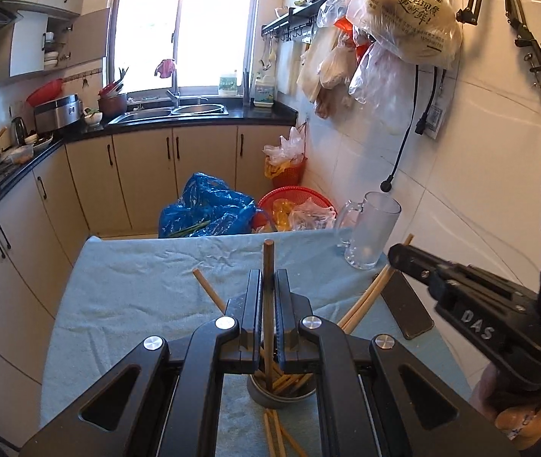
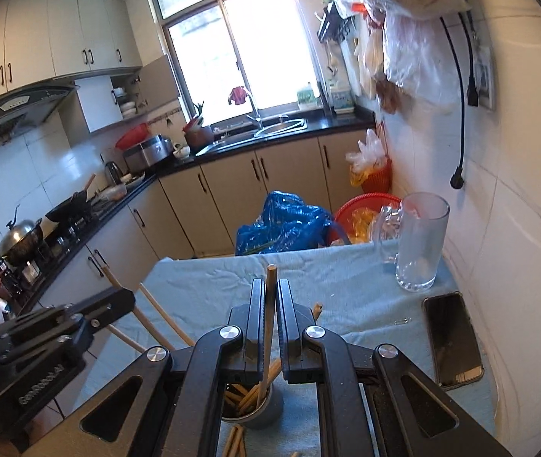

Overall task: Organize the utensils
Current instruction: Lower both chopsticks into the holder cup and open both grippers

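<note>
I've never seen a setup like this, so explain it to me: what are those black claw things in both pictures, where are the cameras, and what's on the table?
They are two hand-held grippers, each with two fingers, worked by a person rather than a robot arm. Each carries a wide-angle camera looking forward along its fingers, so one picture comes from the left gripper and the other from the right gripper. Each is shut on one chopstick: left, right. On the blue cloth stands a metal cup with more chopsticks in it, and a few loose ones lie beside it. A glass mug and a phone are near the wall.
</note>
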Tool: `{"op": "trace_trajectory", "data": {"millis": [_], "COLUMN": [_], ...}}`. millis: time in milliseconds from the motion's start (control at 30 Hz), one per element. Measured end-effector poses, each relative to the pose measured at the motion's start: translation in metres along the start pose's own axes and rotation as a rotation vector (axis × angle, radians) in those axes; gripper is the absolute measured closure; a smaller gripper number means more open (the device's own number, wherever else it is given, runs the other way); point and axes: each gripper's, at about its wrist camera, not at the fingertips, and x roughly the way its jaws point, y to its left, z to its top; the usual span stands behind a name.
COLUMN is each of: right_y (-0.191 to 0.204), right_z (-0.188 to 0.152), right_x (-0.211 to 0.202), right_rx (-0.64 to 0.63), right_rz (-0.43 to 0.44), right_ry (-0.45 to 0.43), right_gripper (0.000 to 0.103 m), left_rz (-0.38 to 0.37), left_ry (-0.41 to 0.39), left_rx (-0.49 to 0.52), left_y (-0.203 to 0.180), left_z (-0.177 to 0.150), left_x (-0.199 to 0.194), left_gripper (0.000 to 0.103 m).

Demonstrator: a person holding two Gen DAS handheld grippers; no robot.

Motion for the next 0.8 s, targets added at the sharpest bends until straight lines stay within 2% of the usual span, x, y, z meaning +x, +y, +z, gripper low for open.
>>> {"op": "trace_trajectory", "data": {"millis": [200,300,367,433,467,600,800], "right_y": [-0.004,-0.007,-0.008,-0.008,-0.009,-0.010,-0.011], "right_z": [-0.002,-0.003,-0.002,-0.001,-0.001,0.001,-0.009], "right_x": [0.014,0.016,0.015,0.010,0.005,-0.010,-0.041], "right_rx": [0.004,0.014,0.013,0.011,0.012,0.018,0.001], "right_rz": [-0.008,0.001,-0.001,-0.007,-0.010,-0.013,-0.039], "right_ry": [0.015,0.016,0.016,0.003,-0.008,-0.024,-0.030], "right_gripper": [0.096,0.095,0.084,0.069,0.066,0.065,0.052], "left_rz": [-0.007,-0.013,-0.020,-0.024,-0.024,-0.020,0.006], "left_ry": [-0.011,-0.008,-0.013,-0.025,-0.030,-0.034,-0.039], "left_rx": [0.008,0.000,-0.013,-0.019,-0.021,-0.026,-0.041], "left_y": [0.000,0.001,0.003,0.004,0.005,0.010,0.020], "left_z": [-0.002,-0.004,-0.005,-0.008,-0.010,-0.020,-0.049], "left_x": [-0.008,-0.014,-0.022,-0.031,-0.036,-0.054,-0.086], "left_gripper": [0.097,0.090,0.077,0.073,0.073,0.068,0.060]}}
